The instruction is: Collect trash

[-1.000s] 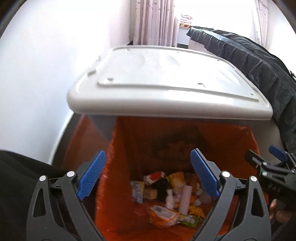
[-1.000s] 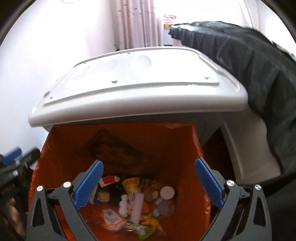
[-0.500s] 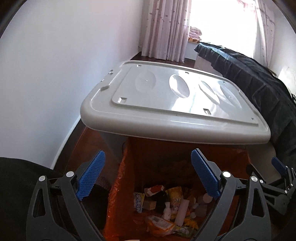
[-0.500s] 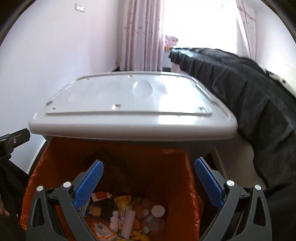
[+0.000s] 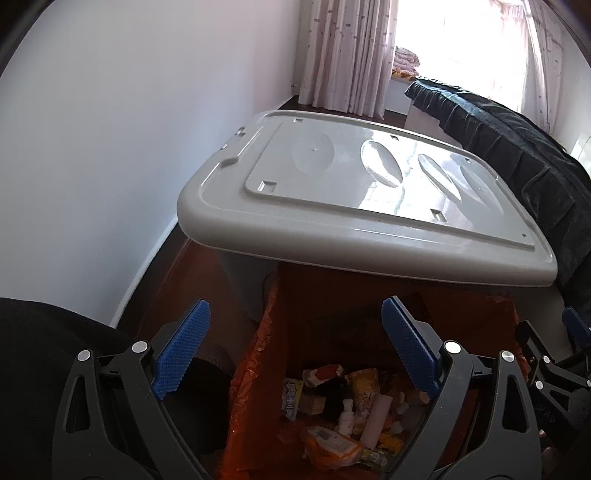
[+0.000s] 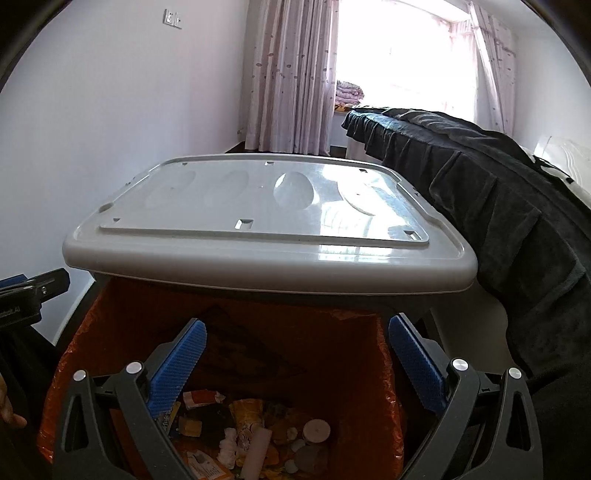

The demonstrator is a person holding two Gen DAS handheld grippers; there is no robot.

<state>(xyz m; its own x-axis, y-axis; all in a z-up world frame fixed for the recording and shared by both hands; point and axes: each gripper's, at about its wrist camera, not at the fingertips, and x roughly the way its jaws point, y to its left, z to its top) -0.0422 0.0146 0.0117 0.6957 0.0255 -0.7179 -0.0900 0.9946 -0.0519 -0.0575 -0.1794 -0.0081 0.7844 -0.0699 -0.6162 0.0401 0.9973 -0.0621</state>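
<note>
trash (image 5: 347, 413): mixed wrappers, tissue wads, small tube, round caps; light, crinkly, loose. lies at bottom of orange plastic liner (image 6: 332, 354), thin, slippery, tear-prone; best taken at its rim. grey lid (image 5: 362, 206): rigid, glossy. left gripper (image 5: 295, 354), right gripper (image 6: 295, 365): fingers spread, empty.

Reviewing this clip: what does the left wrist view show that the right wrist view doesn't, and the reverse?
Only the left wrist view shows bare floor beside the bin and the right tool at its edge. Only the right wrist view shows a wall switch, a round white disc among the trash, and the left tool. Both show the grey lid, raised over the orange bag of trash, both tools open and empty.
</note>
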